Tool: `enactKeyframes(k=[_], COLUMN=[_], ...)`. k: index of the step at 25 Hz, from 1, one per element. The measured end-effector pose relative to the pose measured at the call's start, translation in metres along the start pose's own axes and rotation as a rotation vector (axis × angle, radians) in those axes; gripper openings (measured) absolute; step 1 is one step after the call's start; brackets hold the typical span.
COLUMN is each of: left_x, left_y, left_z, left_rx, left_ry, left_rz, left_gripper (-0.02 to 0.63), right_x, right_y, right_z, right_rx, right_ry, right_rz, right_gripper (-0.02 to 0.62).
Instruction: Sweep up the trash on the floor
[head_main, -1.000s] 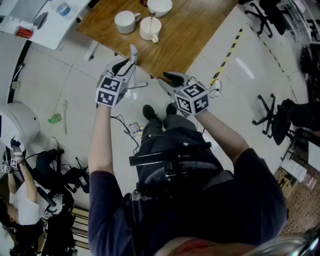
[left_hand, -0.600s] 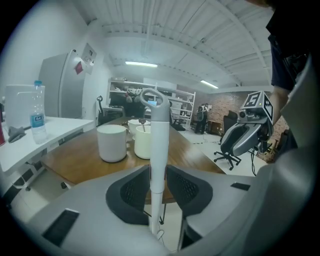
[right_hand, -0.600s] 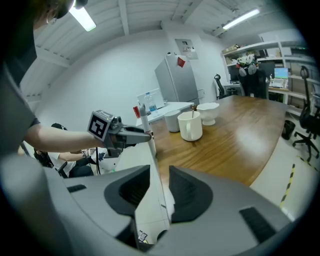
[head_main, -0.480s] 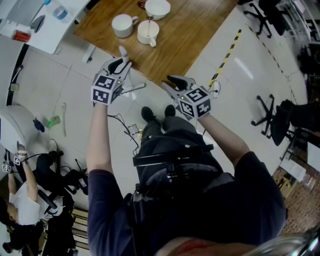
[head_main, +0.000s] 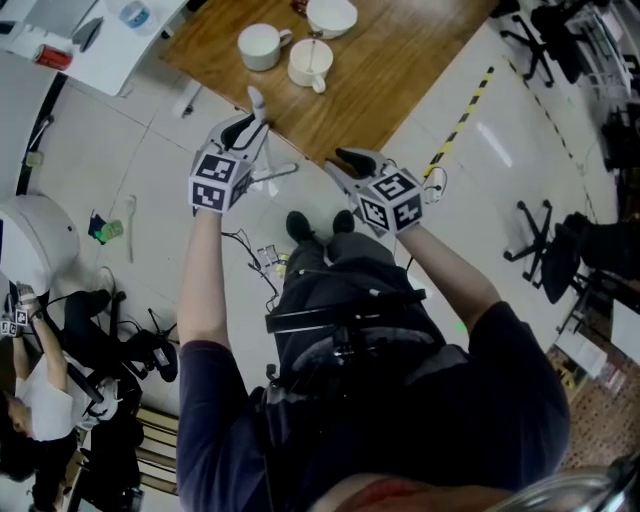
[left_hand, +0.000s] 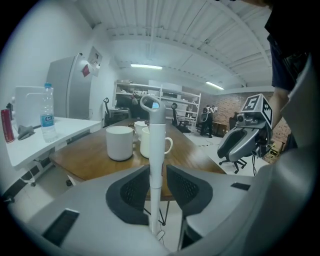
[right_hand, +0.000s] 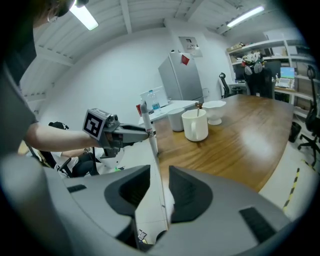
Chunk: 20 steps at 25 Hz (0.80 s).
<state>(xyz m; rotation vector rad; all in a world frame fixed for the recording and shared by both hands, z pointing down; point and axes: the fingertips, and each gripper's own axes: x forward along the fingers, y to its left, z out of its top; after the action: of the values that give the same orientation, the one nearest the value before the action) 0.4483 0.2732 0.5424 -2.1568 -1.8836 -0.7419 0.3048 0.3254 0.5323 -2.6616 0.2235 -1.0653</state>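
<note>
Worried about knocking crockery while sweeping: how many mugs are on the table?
2. In the head view, one mug stands by the table's left edge; the second mug is beside it, near a bowl. The table is cropped, so others may be hidden.

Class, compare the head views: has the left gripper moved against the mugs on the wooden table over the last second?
No. The left gripper, shut on a white handle, keeps nearly the same gap from the nearer mug on the table.
</note>
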Motion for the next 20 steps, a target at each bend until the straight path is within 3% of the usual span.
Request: enactKeyframes(k=[10,20], left_x=[-0.002,-0.006], left_y=[0.015,0.015], left_z=[0.001,0.004], left_rx=[-0.064,-0.059], left_ry=[-0.046,-0.050], left_rz=[0.002,0.022], left_gripper=[0.106,0.106], right_x=[-0.002,-0.011], right_y=[-0.002,-0.017], right_z=[-0.013,-0.019], right_rx=[0.016,0.051], right_ry=[0.022,0.006], right_rz=[-0.013,-0.040], right_gripper=[0.132,0.132])
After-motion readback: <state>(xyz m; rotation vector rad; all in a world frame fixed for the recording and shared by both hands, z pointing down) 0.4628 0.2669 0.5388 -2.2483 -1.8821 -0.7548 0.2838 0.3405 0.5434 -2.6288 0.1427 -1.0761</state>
